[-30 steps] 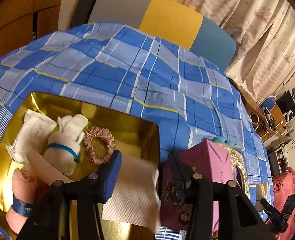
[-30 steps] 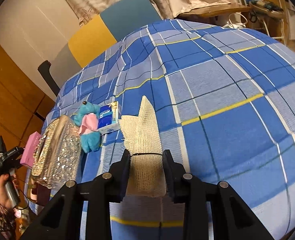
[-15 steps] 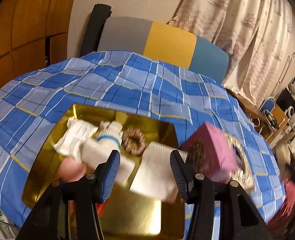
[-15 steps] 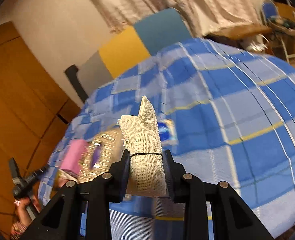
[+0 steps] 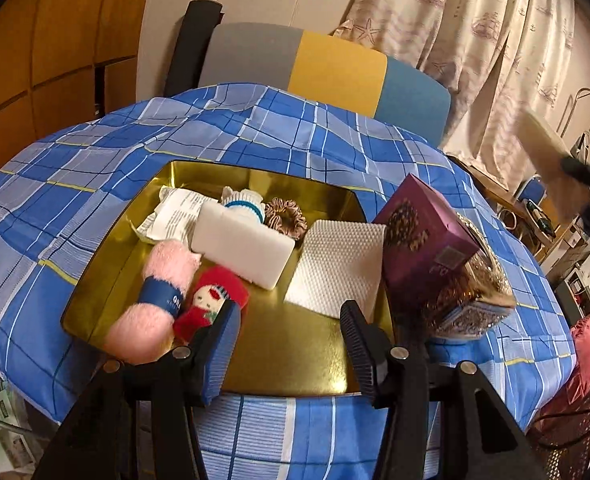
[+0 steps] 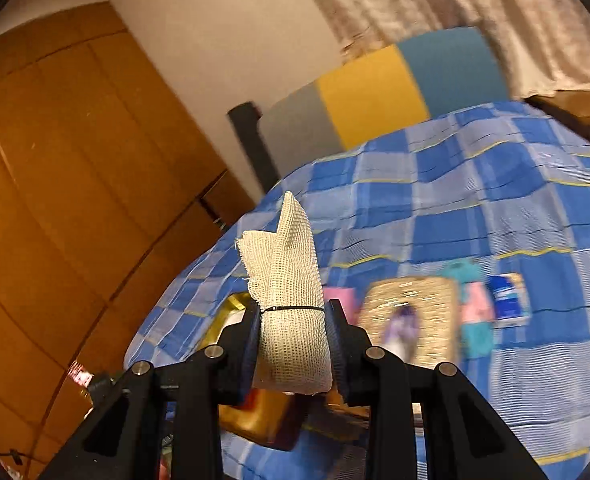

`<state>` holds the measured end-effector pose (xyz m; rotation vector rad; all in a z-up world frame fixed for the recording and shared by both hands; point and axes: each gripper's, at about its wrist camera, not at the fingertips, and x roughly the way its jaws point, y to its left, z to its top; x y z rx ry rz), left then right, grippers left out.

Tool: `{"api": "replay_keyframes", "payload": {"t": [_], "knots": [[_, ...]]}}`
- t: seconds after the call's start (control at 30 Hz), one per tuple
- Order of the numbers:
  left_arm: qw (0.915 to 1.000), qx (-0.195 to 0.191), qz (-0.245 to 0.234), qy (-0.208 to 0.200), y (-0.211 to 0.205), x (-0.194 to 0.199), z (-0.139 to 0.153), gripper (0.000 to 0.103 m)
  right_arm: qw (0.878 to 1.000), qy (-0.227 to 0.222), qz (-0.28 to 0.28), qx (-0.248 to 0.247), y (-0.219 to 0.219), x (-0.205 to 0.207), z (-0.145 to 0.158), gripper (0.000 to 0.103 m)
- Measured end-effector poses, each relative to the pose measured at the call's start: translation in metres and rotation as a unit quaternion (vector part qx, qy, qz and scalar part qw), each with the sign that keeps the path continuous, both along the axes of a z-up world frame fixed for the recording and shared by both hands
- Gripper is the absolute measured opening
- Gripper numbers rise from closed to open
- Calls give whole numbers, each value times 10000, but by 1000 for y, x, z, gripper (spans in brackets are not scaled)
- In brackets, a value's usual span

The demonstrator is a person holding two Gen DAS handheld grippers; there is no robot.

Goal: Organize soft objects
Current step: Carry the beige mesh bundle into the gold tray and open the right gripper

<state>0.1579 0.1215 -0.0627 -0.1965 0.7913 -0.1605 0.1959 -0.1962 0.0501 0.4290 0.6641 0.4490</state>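
The right gripper (image 6: pixel 294 344) pinches a rolled cream mesh cloth (image 6: pixel 289 300) above the checked bedspread (image 6: pixel 495 200). The left gripper (image 5: pixel 291 344) is spread and empty over the gold tray's (image 5: pixel 287 356) near edge, beside a red doll (image 5: pixel 211 300).

A blue plaid cloth (image 5: pixel 255 128) covers the desk in a warmly lit room. Behind it stands a headboard-like panel (image 5: pixel 335 68) in grey, yellow and teal blocks. Wooden panelling (image 6: pixel 75 160) lines the left wall, while pale curtains (image 5: pixel 495 40) (printed with ships and starfish) hang at right above cluttered furniture.
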Motion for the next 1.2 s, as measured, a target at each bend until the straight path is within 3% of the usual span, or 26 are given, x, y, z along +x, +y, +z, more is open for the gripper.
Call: {"api": "replay_keyframes", "payload": {"t": [0.37, 0.73, 1.0, 1.2], "knots": [[10000, 74, 41, -39, 13, -22, -10, 53, 9967, 647, 471, -158, 106, 41, -49, 32], [9996, -162, 188, -143, 32, -35, -15, 53, 9871, 1002, 525, -1130, 187, 98, -91, 32], [9984, -415, 374, -78, 47, -34, -16, 53, 9778, 1159, 201, -1735, 203, 122, -115, 37], [9981, -469, 382, -91, 46, -35, -16, 53, 9813, 1107, 178, -1567, 198, 109, -108, 45]]}}
